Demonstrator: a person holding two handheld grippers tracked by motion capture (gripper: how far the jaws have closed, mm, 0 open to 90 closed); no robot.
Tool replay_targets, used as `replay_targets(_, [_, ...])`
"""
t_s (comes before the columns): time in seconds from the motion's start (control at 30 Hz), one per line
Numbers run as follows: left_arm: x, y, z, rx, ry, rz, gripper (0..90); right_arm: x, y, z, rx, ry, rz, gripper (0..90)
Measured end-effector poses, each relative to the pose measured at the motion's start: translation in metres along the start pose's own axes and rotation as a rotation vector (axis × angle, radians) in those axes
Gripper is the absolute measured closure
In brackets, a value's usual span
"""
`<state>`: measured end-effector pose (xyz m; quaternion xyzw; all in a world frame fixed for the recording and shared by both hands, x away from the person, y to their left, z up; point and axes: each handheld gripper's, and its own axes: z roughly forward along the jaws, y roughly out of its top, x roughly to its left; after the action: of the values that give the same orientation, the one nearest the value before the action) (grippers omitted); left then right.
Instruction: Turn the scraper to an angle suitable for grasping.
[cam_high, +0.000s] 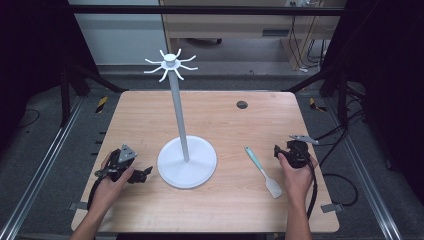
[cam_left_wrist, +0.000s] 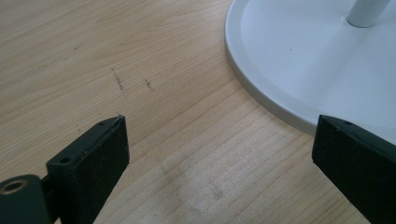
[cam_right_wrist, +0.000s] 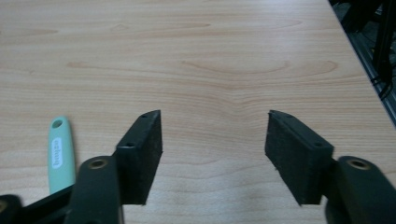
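A white stand with a tall pole (cam_high: 179, 107) and a ring of hooks (cam_high: 171, 63) on top rises from its round base (cam_high: 186, 162) at the table's middle. A spatula (cam_high: 263, 171) with a teal handle and a white blade lies flat to the right of the base. My left gripper (cam_high: 145, 174) rests on the table just left of the base, open. In the left gripper view, bare wood lies between the jaws of the left gripper (cam_left_wrist: 219, 130), with the base's rim (cam_left_wrist: 280, 93) beside the right jaw. My right gripper (cam_high: 286, 148) (cam_right_wrist: 215, 123) stands open right of the spatula's handle (cam_right_wrist: 60, 154), holding nothing.
The wooden table (cam_high: 225, 115) has a small dark round hole (cam_high: 242, 104) near its far edge. Black frame bars and cables stand around the table, with cables on the floor (cam_high: 345, 180) at the right. The table's right edge (cam_right_wrist: 359, 60) lies close to my right gripper.
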<state>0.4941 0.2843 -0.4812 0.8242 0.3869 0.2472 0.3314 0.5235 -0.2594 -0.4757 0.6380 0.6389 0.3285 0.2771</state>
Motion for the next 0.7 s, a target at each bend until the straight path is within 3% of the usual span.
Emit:
replay_targets(0.2, [-0.001,0.0,0.0,0.003,0.0,0.004,3.7,0.018,0.001,0.004,0.053,0.03,-0.087,67.0])
replay_targets(0.23, [-0.001,0.0,0.0,0.002,0.0,0.004,3.7,0.018,0.001,0.004,0.053,0.03,-0.087,67.0])
replay_targets(0.33, [0.0,0.0,0.0,0.003,0.0,0.004,3.7,0.035,0.001,0.008,0.086,0.078,-0.161,83.9])
replay_targets(0.37, [0.0,0.0,0.0,0.003,0.0,0.004,3.7,0.035,0.001,0.008,0.086,0.078,-0.161,83.9])
replay_targets(0.47, [-0.001,0.0,0.0,0.003,0.0,0.005,3.7,0.049,0.001,0.01,0.112,0.119,-0.223,90.0])
replay_targets(0.7, [-0.001,0.0,0.0,0.002,-0.001,0.005,3.7,0.061,-0.001,0.018,0.159,0.155,-0.279,90.0])
